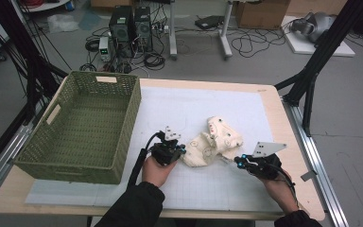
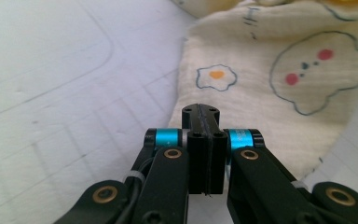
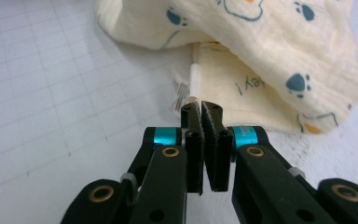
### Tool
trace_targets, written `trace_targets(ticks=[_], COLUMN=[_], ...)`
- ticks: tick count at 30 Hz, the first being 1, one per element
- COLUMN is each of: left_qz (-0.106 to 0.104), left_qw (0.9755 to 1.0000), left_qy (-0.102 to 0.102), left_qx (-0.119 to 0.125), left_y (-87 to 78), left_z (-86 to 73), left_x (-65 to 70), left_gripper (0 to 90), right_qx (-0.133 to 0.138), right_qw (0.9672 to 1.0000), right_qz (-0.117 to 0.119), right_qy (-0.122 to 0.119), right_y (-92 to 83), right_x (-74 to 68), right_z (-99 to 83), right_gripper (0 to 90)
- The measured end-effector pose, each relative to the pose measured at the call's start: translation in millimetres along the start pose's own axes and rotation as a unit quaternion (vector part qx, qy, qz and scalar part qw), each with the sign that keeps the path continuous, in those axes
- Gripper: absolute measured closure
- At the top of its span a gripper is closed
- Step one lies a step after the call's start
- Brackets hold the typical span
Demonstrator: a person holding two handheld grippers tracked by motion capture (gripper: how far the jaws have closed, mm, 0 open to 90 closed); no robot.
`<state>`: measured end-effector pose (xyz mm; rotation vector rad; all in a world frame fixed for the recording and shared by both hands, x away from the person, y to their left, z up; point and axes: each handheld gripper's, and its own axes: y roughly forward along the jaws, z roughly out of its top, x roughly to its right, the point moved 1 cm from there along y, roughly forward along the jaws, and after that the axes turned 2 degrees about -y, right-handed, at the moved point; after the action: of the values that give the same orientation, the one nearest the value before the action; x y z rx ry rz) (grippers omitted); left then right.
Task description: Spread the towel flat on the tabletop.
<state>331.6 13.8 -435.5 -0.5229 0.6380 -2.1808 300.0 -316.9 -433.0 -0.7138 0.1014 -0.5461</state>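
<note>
Gripping printed cream cloth (image 1: 213,142) at both ends on gridded mat (image 1: 246,109).
L gripper (image 1: 182,151) clamped on cloth edge; R gripper (image 1: 232,161) pinched shut at hem, near tag.

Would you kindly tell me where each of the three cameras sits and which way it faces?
High view: above the person's side, facing forward and down on the green woven basket, the cream printed cloth and both forearms.
Left gripper view: on the left hand-held gripper, facing along its shut jaws at the cloth's edge.
Right gripper view: on the right hand-held gripper, facing along its shut jaws at the cloth's corner.
Shared: the cloth on the white gridded mat.
</note>
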Motion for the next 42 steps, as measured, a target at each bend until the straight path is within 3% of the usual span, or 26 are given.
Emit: trace_targets(ticks=[3,5,9,11,12,14,16,21,25,27,28,29,31,34,42], left_qz=[0.022,0.038,0.037,0.019,0.010,-0.008,-0.025,-0.050,-0.054,-0.044,-0.031,-0.023,-0.021,-0.002,0.035], left_qw=[0.9994,0.9988,0.9983,0.9986,0.9987,0.9988,0.9987,0.9987,0.9983,0.9980,0.9981,0.9982,0.9987,0.9988,0.9992], left_qy=[-0.019,-0.021,-0.037,-0.038,-0.035,-0.027,-0.022,0.000,0.017,0.035,0.047,0.047,0.034,0.039,0.004], left_qx=[0.019,0.022,0.025,0.033,0.036,0.041,0.039,0.008,-0.012,-0.028,-0.025,-0.028,-0.031,-0.029,0.018], left_y=[-4.7,-7.5,-9.2,-9.7,-10.0,-9.7,-7.8,2.8,14.1,20.2,20.5,20.2,20.4,17.4,-1.8], left_z=[1.1,1.0,-1.2,-1.0,-0.7,-0.6,-1.0,-5.0,-6.9,-9.4,-9.8,-9.1,-7.9,-7.6,-1.8], left_x=[-5.4,-9.1,-14.4,-13.5,-11.7,-8.6,-6.1,-0.6,2.7,5.5,7.0,7.3,6.6,7.0,-2.7], left_gripper=[89.8,89.8,89.6,87.5,77.5,73.4,64.9,62.6,67.1,73.2,78.4,84.2,88.6,89.3,89.5], right_qx=[-0.005,-0.008,-0.020,-0.023,-0.015,0.003,0.026,-0.002,-0.022,-0.037,-0.029,-0.027,-0.025,-0.026,-0.019], right_qw=[1.0000,0.9999,0.9995,0.9992,0.9993,0.9995,0.9995,0.9999,0.9996,0.9991,0.9991,0.9991,0.9989,0.9986,0.9963], right_qz=[-0.001,-0.005,-0.016,-0.022,-0.023,-0.021,-0.003,0.015,0.014,0.017,0.023,0.024,0.034,0.043,0.084], right_qy=[0.005,0.007,0.017,0.024,0.024,0.024,0.017,-0.008,0.007,0.011,0.019,0.021,0.023,0.017,-0.002], right_y=[-6.5,-11.1,-18.3,-20.3,-21.3,-22.6,-17.9,7.1,20.3,26.7,27.4,27.8,28.6,27.8,4.2], right_x=[1.0,2.6,9.4,11.7,11.8,8.8,3.2,-3.5,5.3,8.8,10.6,11.8,12.9,12.7,1.2], right_z=[-6.0,-9.7,-19.6,-21.4,-20.3,-15.2,-7.4,2.1,1.4,-1.0,-1.7,-2.0,-2.3,-2.0,-6.7], right_gripper=[87.9,87.9,87.9,87.5,86.3,74.6,70.7,66.5,68.2,70.4,74.0,76.9,83.7,87.3,87.7])
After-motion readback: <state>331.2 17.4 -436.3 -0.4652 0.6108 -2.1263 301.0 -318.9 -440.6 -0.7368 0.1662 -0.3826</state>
